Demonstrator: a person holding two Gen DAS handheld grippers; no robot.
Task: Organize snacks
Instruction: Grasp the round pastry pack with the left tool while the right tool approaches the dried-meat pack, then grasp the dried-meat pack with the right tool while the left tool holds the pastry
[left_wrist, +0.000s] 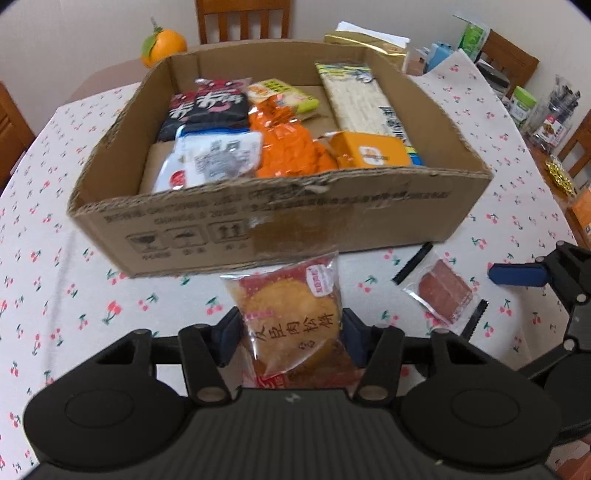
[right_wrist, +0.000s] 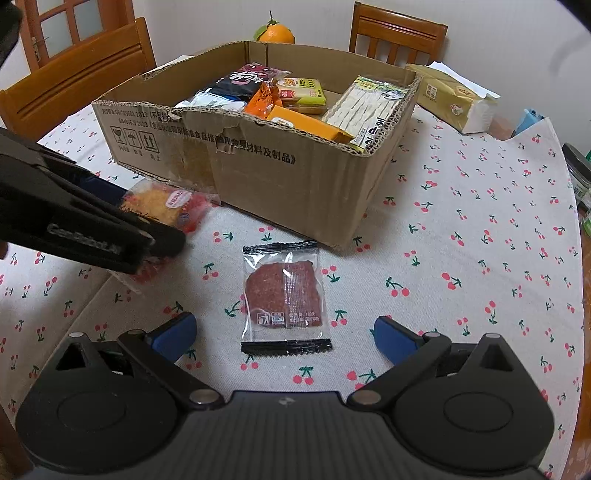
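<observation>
A cardboard box (left_wrist: 332, 218) (right_wrist: 295, 173) on the cherry-print table holds several snack packs. My left gripper (left_wrist: 290, 338) is shut on a round-cake snack pack (left_wrist: 291, 314), held just in front of the box's near wall; the pack also shows in the right wrist view (right_wrist: 166, 203). My right gripper (right_wrist: 284, 336) is open, its blue fingers on either side of a clear pack of dried meat (right_wrist: 284, 295) lying flat on the table. That pack also shows in the left wrist view (left_wrist: 445, 291), with a right finger (left_wrist: 517, 275) beside it.
An orange (left_wrist: 162, 46) (right_wrist: 275, 33) sits behind the box. A tissue pack (right_wrist: 452, 99) lies to the box's right. Jars and packets (left_wrist: 546, 118) crowd the table's right edge. Wooden chairs (right_wrist: 397, 35) stand around the table.
</observation>
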